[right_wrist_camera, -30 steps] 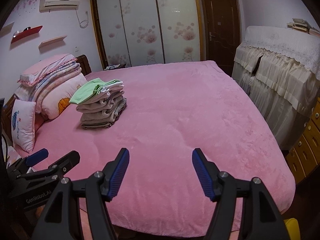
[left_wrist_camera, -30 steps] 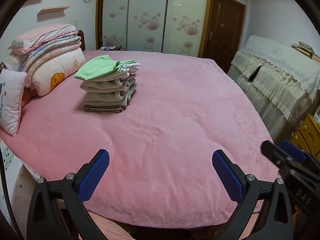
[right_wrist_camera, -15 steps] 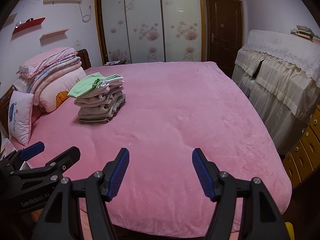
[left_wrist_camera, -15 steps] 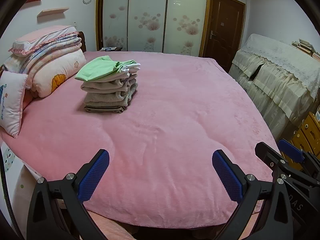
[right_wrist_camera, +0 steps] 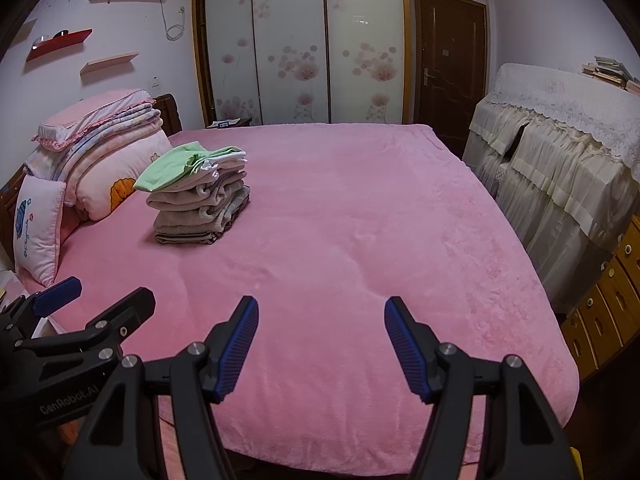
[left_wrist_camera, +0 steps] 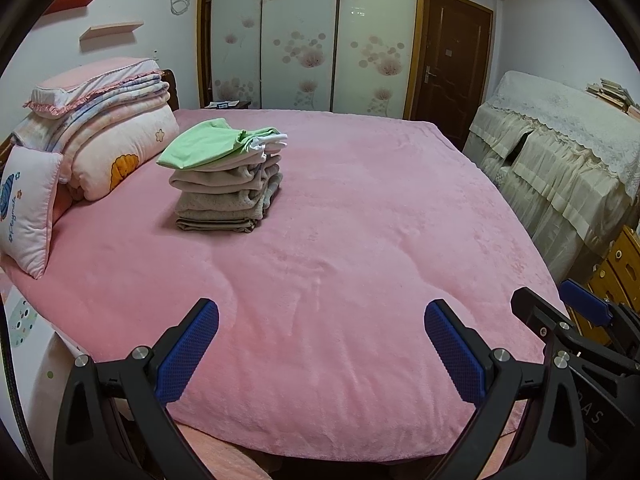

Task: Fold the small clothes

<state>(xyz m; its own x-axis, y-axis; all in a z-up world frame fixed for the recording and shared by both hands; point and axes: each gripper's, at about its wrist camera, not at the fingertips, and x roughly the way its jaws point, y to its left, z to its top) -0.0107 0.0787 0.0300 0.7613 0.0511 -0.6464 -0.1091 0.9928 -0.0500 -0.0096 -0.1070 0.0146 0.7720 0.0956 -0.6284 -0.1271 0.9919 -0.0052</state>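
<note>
A stack of folded small clothes [left_wrist_camera: 224,184] [right_wrist_camera: 200,200], beige and grey with a light green piece on top, sits on the pink bed [left_wrist_camera: 340,248] [right_wrist_camera: 360,232] towards its far left. My left gripper [left_wrist_camera: 320,320] hovers open over the near edge of the bed, nothing between its blue pads. My right gripper [right_wrist_camera: 320,312] is also open and empty, close beside it on the right. Each gripper shows at the edge of the other's view. Both are well short of the stack.
Folded quilts and pillows [left_wrist_camera: 100,136] are piled at the bed's left end, with a small pillow [left_wrist_camera: 28,208] in front. A lace-covered cabinet [left_wrist_camera: 560,160] and wooden drawers [right_wrist_camera: 608,312] stand right of the bed. Wardrobe doors [left_wrist_camera: 304,36] and a brown door are behind.
Both views drift slightly, and the right gripper shows a little further into the left wrist view. The clothes stack and both grippers' openings are unchanged.
</note>
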